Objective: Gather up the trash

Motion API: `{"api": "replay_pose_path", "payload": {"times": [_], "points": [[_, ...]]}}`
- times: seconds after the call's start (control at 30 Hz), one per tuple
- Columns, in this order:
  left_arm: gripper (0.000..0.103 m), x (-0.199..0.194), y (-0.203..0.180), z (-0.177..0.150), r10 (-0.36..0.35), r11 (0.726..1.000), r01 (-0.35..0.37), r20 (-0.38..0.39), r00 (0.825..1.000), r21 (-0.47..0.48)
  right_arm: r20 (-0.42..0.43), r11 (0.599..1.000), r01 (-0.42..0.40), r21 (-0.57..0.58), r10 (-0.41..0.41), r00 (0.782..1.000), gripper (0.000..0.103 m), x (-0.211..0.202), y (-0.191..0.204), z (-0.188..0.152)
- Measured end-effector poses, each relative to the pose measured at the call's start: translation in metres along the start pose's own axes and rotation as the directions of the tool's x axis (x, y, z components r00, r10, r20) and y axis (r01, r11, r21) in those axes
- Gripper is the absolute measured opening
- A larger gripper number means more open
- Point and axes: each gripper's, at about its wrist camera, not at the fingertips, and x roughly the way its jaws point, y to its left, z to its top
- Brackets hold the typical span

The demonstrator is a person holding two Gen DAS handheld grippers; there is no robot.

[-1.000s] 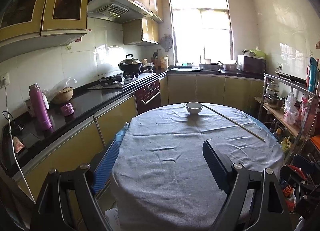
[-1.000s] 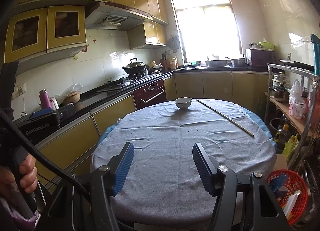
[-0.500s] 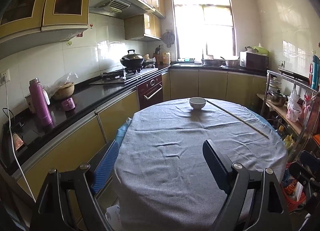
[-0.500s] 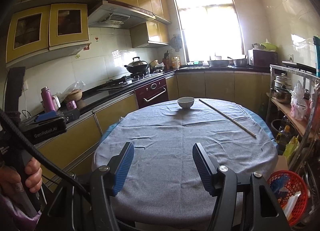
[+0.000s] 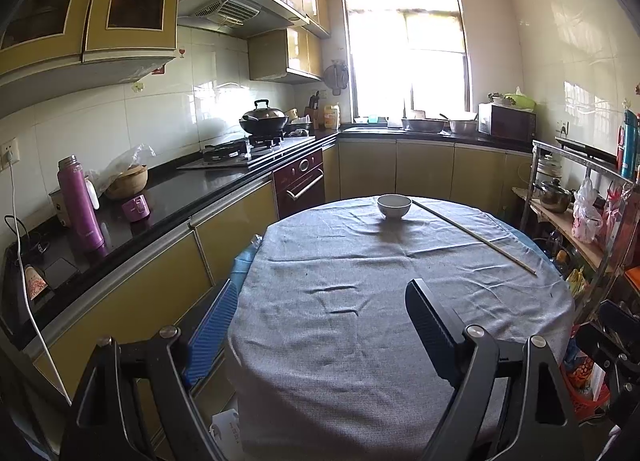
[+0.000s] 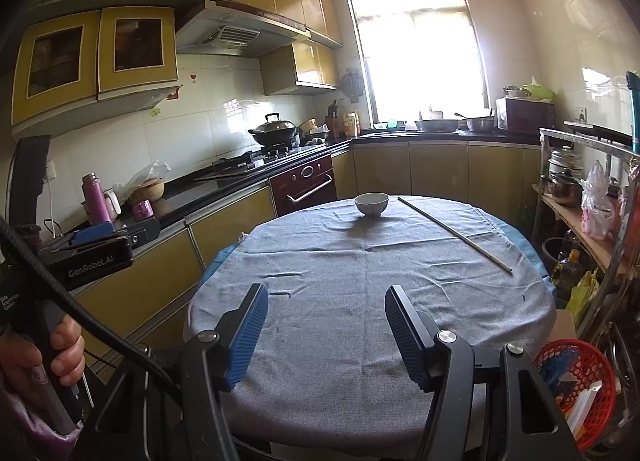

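A round table under a grey cloth (image 5: 360, 301) (image 6: 360, 261) fills the middle of both views. On its far side stand a white bowl (image 5: 394, 206) (image 6: 371, 203) and a long thin stick (image 5: 476, 237) (image 6: 456, 235). My left gripper (image 5: 320, 325) is open wide at the table's near left edge, nothing between its blue pads. My right gripper (image 6: 326, 331) hangs open over the near edge, also empty. A red basket (image 6: 580, 389) with scraps in it sits on the floor at the right. In the right wrist view a hand (image 6: 36, 353) holds the left gripper's handle.
A black counter (image 5: 160, 205) runs along the left with a purple flask (image 5: 80, 203), a basket in a plastic bag (image 5: 126, 177) and a stove with a wok (image 5: 264, 119). A metal rack (image 6: 588, 197) with pots and bags stands at the right. A white cable (image 5: 24, 261) hangs at the left.
The left wrist view has shifted slightly, so the table and bowl sit a little further right in it. Both grippers keep the same opening.
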Motion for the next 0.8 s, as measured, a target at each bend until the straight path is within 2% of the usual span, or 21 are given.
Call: {"api": "replay_pose_path", "payload": {"times": [0.47, 0.7, 0.8], "points": [[0.086, 0.014, 0.000, -0.007, 0.036, 0.999, -0.035, -0.023, 0.999, 0.040, 0.004, 1.000, 0.003, -0.015, -0.003, 1.000, 0.065, 0.013, -0.008, 0.011], [0.086, 0.046, 0.005, -0.011, 0.018, 1.000, -0.016, -0.084, 0.996, 0.019, -0.030, 0.999, 0.033, 0.008, -0.033, 0.999, 0.065, 0.044, -0.032, 0.015], [0.086, 0.073, -0.002, -0.010, -0.018, 1.000, 0.021, -0.123, 0.992, 0.021, -0.057, 0.999, 0.045, 0.031, -0.043, 0.997, 0.065, 0.064, -0.047, 0.015]]}}
